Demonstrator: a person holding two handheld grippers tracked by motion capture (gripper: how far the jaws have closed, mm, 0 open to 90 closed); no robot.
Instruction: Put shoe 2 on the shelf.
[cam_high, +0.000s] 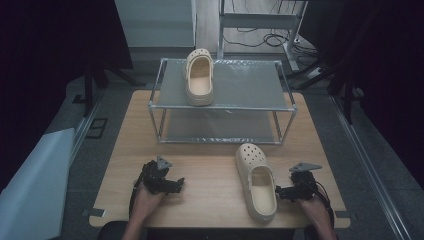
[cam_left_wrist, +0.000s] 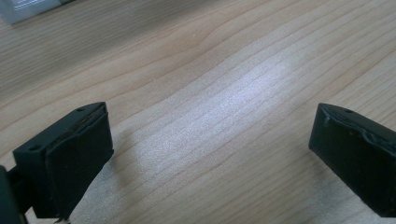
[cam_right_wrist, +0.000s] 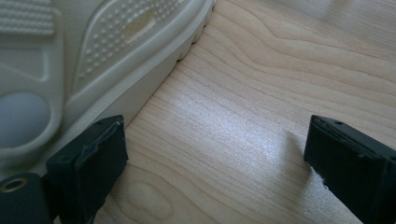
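On the wooden table (cam_high: 215, 175) a cream clog (cam_high: 257, 181) lies just beside the right gripper (cam_high: 280, 192), whose jaws stand wide apart and hold nothing, while the left gripper (cam_high: 176, 185) rests equally wide over bare wood and a second clog (cam_high: 199, 76) sits atop the metal rack (cam_high: 260, 106).

The desk (cam_high: 210, 175) is pale wood with fine streaked grain. Both clogs are cream: the near clog (cam_high: 257, 181) has round holes across its toe, the far clog (cam_high: 199, 76) sits on a shelf rack (cam_high: 250, 80) of grey panels and silvery tubing. The left gripper (cam_left_wrist: 210, 154) and right gripper (cam_right_wrist: 215, 158) are matte black.
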